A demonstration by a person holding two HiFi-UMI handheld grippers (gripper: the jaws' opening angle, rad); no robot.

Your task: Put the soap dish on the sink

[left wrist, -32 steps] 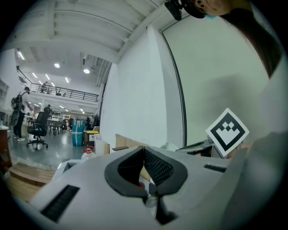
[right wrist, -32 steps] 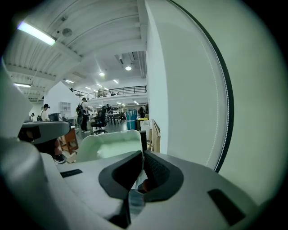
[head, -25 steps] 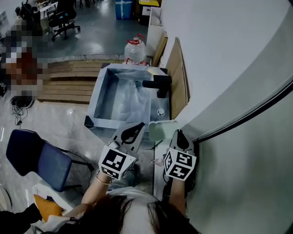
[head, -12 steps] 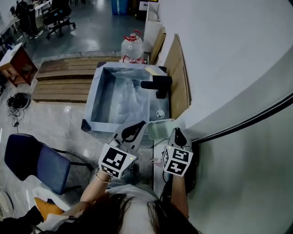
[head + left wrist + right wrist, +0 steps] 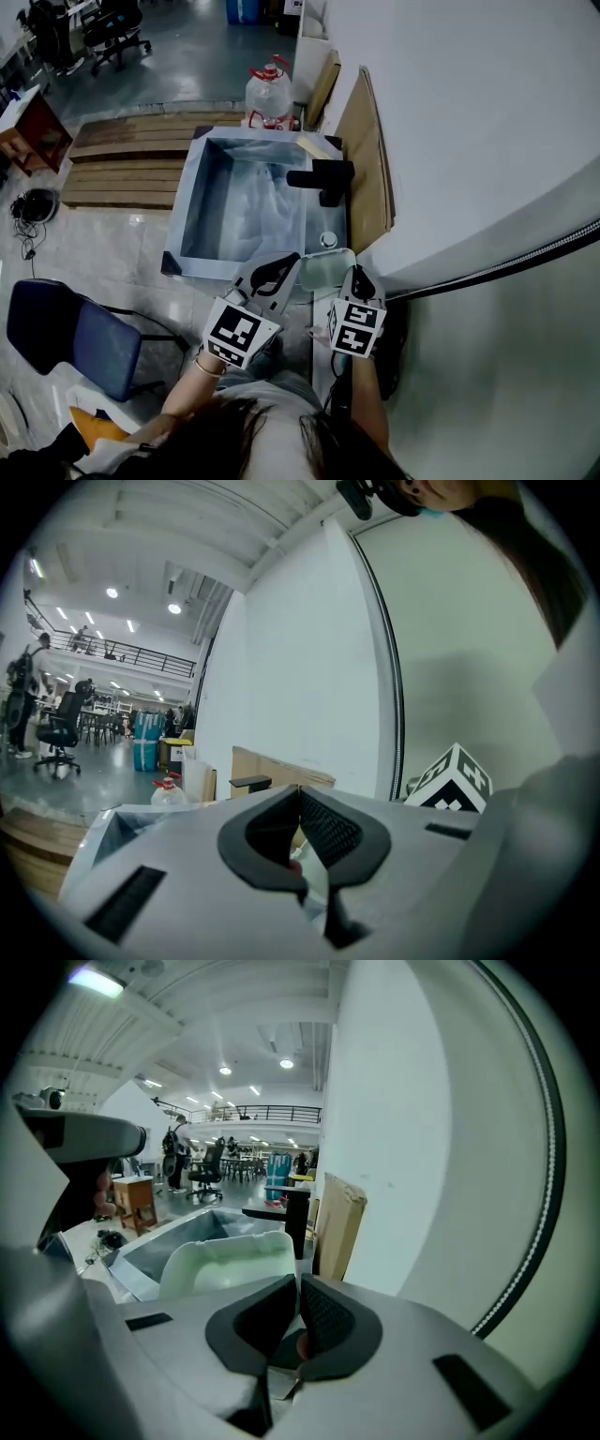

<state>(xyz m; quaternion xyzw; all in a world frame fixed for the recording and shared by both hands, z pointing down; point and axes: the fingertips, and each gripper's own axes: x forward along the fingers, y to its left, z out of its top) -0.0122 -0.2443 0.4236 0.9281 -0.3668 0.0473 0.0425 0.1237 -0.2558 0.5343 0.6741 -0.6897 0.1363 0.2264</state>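
The pale green soap dish (image 5: pixel 325 269) hangs at the near right corner of the steel sink (image 5: pixel 187 202), just short of the black faucet (image 5: pixel 322 176). My right gripper (image 5: pixel 353 277) is shut on the dish's near rim. In the right gripper view the dish (image 5: pixel 225 1260) fills the space beyond the closed jaws of that gripper (image 5: pixel 298 1312), with the sink basin (image 5: pixel 187 1227) and faucet (image 5: pixel 286 1213) behind it. To the left of the dish, over the sink's near edge, my left gripper (image 5: pixel 281 265) is shut and holds nothing; its own view shows the jaws (image 5: pixel 300 832) closed.
A brown board (image 5: pixel 367 169) leans against the white wall to the right of the sink. Behind the sink stands a large water bottle (image 5: pixel 270 94), with wooden pallets (image 5: pixel 131 159) to its left. A blue chair (image 5: pixel 70 333) is on the floor at the near left.
My right gripper has crept a little forward and left with the soap dish, towards the sink's near right corner. The left gripper has hardly moved.
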